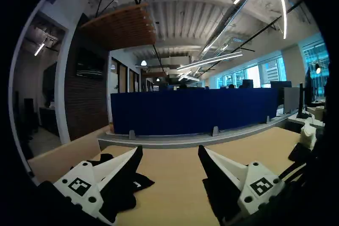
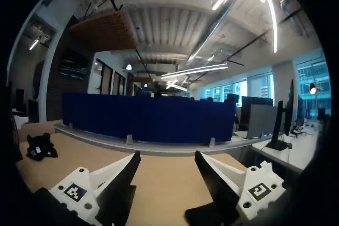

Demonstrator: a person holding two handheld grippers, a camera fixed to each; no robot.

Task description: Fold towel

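Pale wooden table [image 1: 178, 188] stretches out under both of my tools, with a long blue partition [image 1: 190, 109] standing along its far edge and an open office with strip lights [image 2: 265, 9] behind it.

In the left gripper view, my left gripper [image 1: 170, 147] hangs low over the tabletop with its two fingers wide apart and nothing between them. The towel [image 1: 146, 180], a crumpled black cloth, lies on the table just beside and partly behind the left-hand finger, outside the gap. I cannot tell whether that finger touches it.

In the right gripper view, my right gripper [image 2: 167, 153] is also spread open over bare wood. From here the towel [image 2: 40, 145] sits well apart, far off to the left, near the table's edge, bunched in a small heap. Monitors [image 2: 282, 118] stand on a desk to the right.
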